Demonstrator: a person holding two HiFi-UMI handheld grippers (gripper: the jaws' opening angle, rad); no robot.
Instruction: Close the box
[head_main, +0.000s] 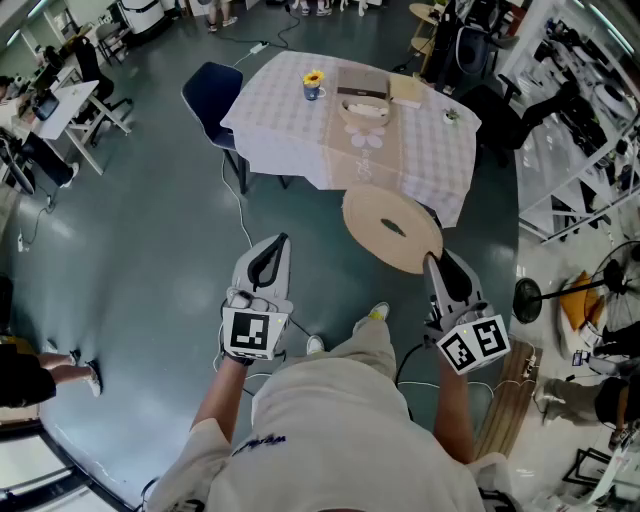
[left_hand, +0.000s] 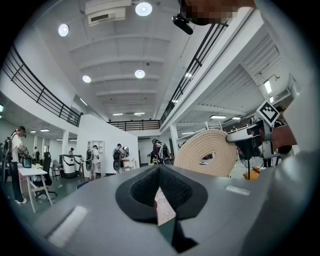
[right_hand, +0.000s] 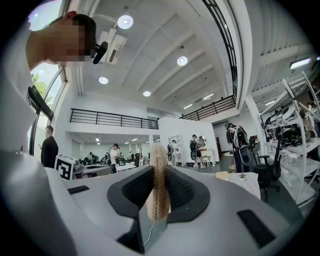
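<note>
A round, beige woven lid (head_main: 390, 228) is held on edge in my right gripper (head_main: 432, 262), whose jaws are shut on its rim. In the right gripper view the lid (right_hand: 159, 182) stands edge-on between the black pads. My left gripper (head_main: 281, 243) hangs level at the left, jaws together with nothing between them. Its own view shows the lid (left_hand: 207, 152) off to the right. The open light-coloured box (head_main: 364, 108) sits far ahead on a table with a white cloth (head_main: 290, 130). Both grippers are well short of the table, over the floor.
A mug with a yellow flower (head_main: 313, 87) and a flat tan block (head_main: 407, 90) flank the box. A blue chair (head_main: 212, 92) stands at the table's left, a black chair (head_main: 492, 110) at its right. Cables trail on the grey floor (head_main: 150, 230). People stand far off.
</note>
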